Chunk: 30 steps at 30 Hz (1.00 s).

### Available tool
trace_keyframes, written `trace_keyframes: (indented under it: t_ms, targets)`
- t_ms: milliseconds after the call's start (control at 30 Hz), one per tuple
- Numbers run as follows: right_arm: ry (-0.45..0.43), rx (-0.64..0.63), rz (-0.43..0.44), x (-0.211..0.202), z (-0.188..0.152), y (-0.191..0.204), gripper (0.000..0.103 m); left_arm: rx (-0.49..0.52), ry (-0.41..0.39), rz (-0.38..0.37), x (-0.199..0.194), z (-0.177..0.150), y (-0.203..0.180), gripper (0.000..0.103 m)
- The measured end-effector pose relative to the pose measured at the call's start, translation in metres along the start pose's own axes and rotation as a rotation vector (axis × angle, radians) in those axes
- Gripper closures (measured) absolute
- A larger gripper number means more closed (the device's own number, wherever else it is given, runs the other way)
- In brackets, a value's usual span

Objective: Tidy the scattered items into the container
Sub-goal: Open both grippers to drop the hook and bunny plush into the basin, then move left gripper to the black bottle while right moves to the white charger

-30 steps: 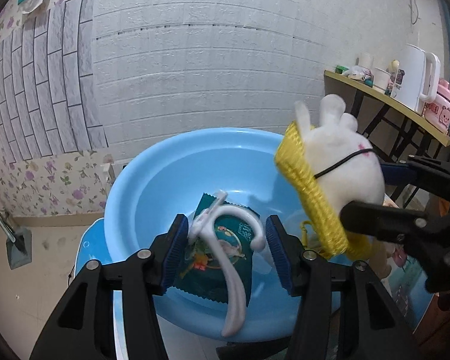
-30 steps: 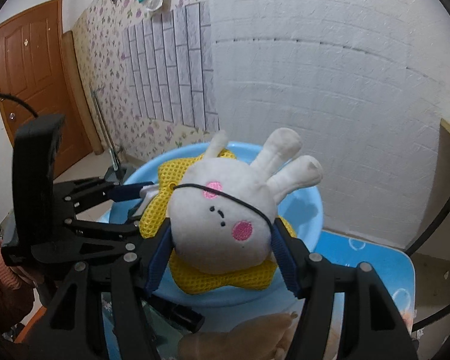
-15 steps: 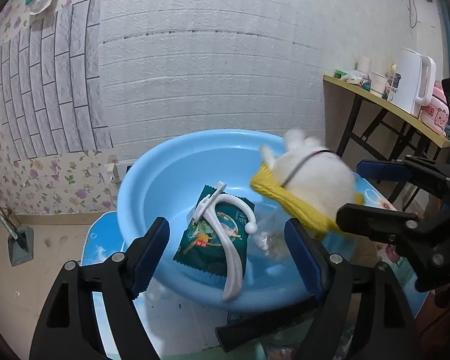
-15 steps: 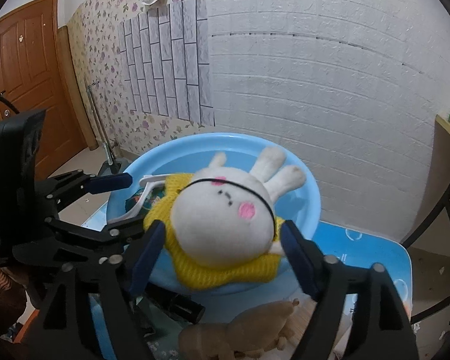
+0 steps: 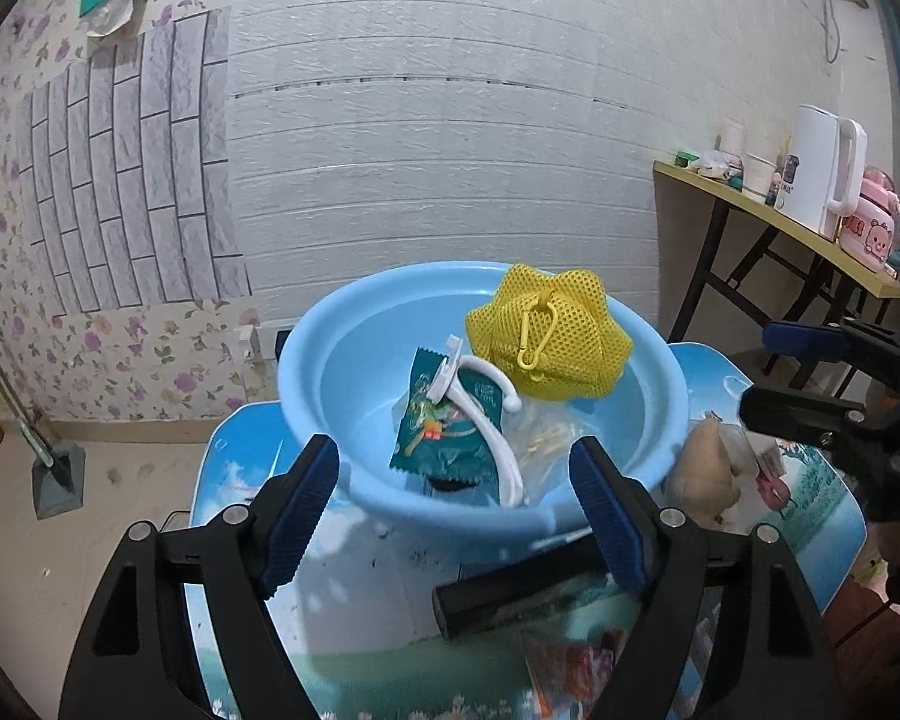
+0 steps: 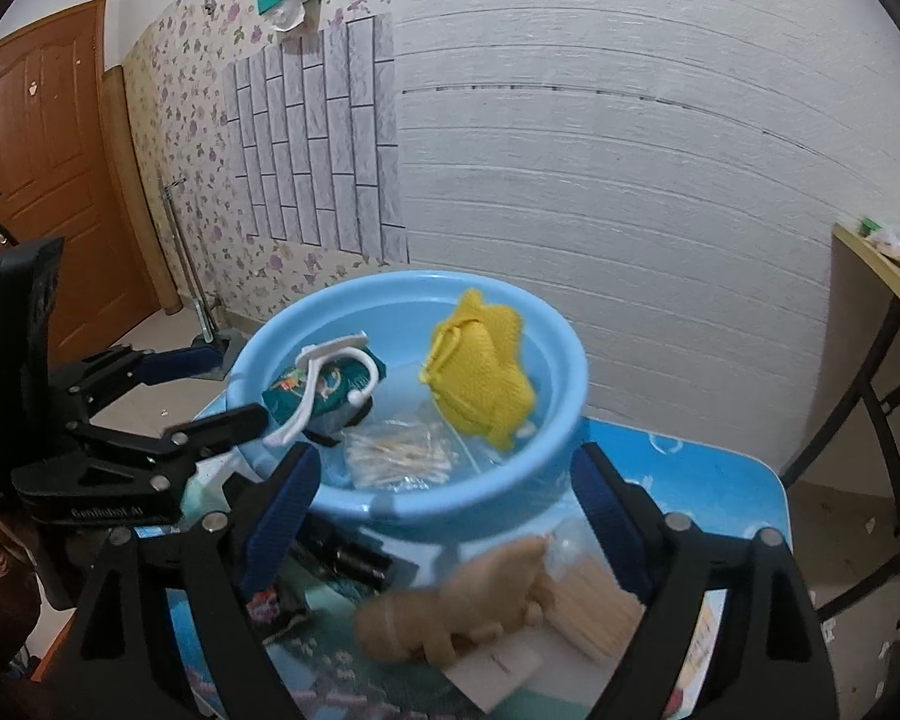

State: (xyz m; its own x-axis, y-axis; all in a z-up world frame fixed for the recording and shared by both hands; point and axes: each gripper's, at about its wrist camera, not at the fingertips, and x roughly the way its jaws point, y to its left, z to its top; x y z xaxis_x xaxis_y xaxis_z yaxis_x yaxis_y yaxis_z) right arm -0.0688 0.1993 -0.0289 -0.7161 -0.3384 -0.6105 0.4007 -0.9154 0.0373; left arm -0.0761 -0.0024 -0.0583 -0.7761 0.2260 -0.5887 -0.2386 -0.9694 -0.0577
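Observation:
A light blue basin (image 5: 354, 324) (image 6: 564, 336) stands on the small blue table. In it lie a plush toy showing its yellow mesh back (image 5: 549, 336) (image 6: 480, 375), a green snack packet (image 5: 444, 438) (image 6: 330, 384), a white plastic hook (image 5: 486, 414) (image 6: 324, 381) and a clear bag of cotton swabs (image 6: 399, 450). My left gripper (image 5: 456, 510) is open and empty in front of the basin. My right gripper (image 6: 444, 519) is open and empty, also near the basin's front rim. On the table lie a ginger root (image 6: 450, 606) (image 5: 705, 468), a black cylinder (image 5: 510, 588) and small packets (image 5: 576, 666).
The blue table (image 6: 708, 492) stands against a white brick-pattern wall. A yellow side table (image 5: 780, 228) with a white kettle (image 5: 822, 174) is at the right. A wooden door (image 6: 36, 180) is at the far left. A paper card (image 6: 498, 666) lies near the ginger.
My right gripper opened and let the plush toy drop into the basin, where it now lies yellow back up. My left gripper opened wider. Both grippers pulled back from the basin.

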Motion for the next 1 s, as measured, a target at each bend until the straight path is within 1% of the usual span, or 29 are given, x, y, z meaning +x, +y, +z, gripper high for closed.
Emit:
trace_keyframes:
  t_ms: [233, 300, 367, 500, 567, 767, 1000]
  targets:
    - [0.008, 0.038, -0.059, -0.021, -0.022, -0.015, 0.017, -0.055, 0.016, 0.008, -0.015, -0.019, 0.006, 0.018]
    - [0.023, 0.063, -0.073, -0.026, -0.032, -0.024, 0.017, -0.072, 0.041, 0.017, -0.016, -0.029, 0.008, 0.018]
    - [0.04, 0.086, -0.084, -0.029, -0.04, -0.032, 0.017, -0.08, 0.062, 0.022, -0.016, -0.039, 0.009, 0.018]
    - [0.068, 0.13, -0.115, -0.036, -0.058, -0.045, 0.017, -0.076, 0.081, 0.036, -0.021, -0.053, 0.006, 0.017]
    - [0.073, 0.147, -0.124, -0.04, -0.066, -0.05, 0.016, -0.079, 0.09, 0.041, -0.023, -0.059, 0.005, 0.016]
    - [0.104, 0.178, -0.125, -0.04, -0.086, -0.051, 0.017, -0.087, 0.109, 0.049, -0.025, -0.072, -0.003, 0.005]
    - [0.125, 0.186, -0.113, -0.039, -0.098, -0.047, 0.017, -0.088, 0.128, 0.043, -0.021, -0.078, -0.014, 0.003]
